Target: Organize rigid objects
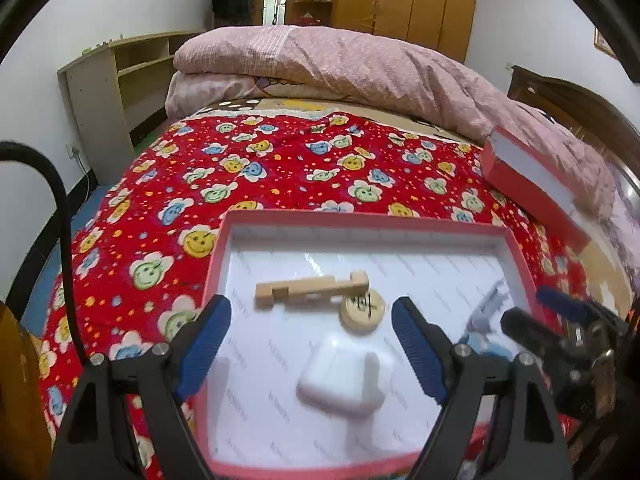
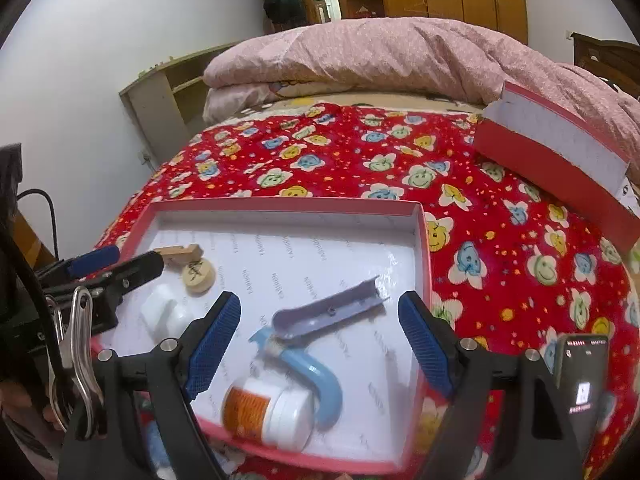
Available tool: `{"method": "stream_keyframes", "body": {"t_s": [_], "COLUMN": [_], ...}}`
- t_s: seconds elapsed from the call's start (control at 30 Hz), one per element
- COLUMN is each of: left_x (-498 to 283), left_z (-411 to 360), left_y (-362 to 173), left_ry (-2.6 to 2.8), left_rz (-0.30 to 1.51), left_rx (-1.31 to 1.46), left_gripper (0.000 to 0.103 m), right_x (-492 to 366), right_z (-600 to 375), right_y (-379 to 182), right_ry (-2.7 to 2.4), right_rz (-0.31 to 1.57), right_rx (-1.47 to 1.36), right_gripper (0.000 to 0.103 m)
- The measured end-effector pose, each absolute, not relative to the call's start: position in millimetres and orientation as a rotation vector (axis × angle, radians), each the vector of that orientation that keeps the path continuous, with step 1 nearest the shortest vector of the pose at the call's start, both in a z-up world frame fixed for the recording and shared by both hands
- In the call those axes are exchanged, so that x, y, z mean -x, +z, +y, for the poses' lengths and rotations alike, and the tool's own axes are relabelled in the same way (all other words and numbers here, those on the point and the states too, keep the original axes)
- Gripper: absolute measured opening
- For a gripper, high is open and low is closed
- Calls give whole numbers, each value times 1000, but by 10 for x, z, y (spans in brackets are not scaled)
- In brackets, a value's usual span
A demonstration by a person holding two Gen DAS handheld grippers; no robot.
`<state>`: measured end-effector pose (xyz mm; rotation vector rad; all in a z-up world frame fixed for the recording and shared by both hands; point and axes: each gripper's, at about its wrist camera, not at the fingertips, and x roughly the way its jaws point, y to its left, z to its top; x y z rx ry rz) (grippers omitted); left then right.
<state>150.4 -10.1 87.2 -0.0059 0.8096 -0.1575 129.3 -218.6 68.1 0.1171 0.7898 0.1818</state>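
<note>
A shallow red box lid (image 1: 516,252) (image 2: 424,240) with a white inside lies on the bed. In it are a wooden block (image 1: 308,290) (image 2: 180,254), a round wooden disc (image 1: 362,310) (image 2: 199,274), a white plastic case (image 1: 344,376) (image 2: 162,312), a lilac scoop-shaped piece (image 2: 332,310), a light blue curved tube (image 2: 316,376) and a white bottle with an orange label (image 2: 272,410). My left gripper (image 1: 310,344) hangs open above the white case, holding nothing. My right gripper (image 2: 320,344) (image 1: 532,308) hangs open above the blue tube and the lilac piece, empty too.
A red patterned quilt (image 1: 280,168) covers the bed, with a folded pink duvet (image 1: 340,60) at the far end. The red box base (image 1: 532,176) (image 2: 560,152) leans at the right. A phone (image 2: 584,388) lies on the quilt at the lower right. A wooden shelf (image 1: 120,76) stands left.
</note>
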Motion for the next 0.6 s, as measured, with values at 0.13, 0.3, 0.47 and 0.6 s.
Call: {"method": "stream_keyframes", "body": {"t_s": [0.13, 0.3, 0.47, 0.6], "left_x": [-1313, -1100, -900, -739], "left_z": [-87, -47, 11, 32], "left_y": [934, 968, 938, 886], "left_ry": [-158, -151, -148, -148], "left_rz": [800, 802, 818, 835], "left_rx": [-8, -7, 2, 8], "left_gripper": [86, 86, 86, 86], "right_x": [-1100, -894, -663, -473], "right_z": [-2172, -2136, -2095, -2083], "right_y": [753, 781, 768, 709], "right_ry": [198, 218, 234, 249], "right_rz": [773, 772, 780, 797], "right_rx": [-117, -109, -88, -82], "right_gripper": [83, 83, 83, 83]}}
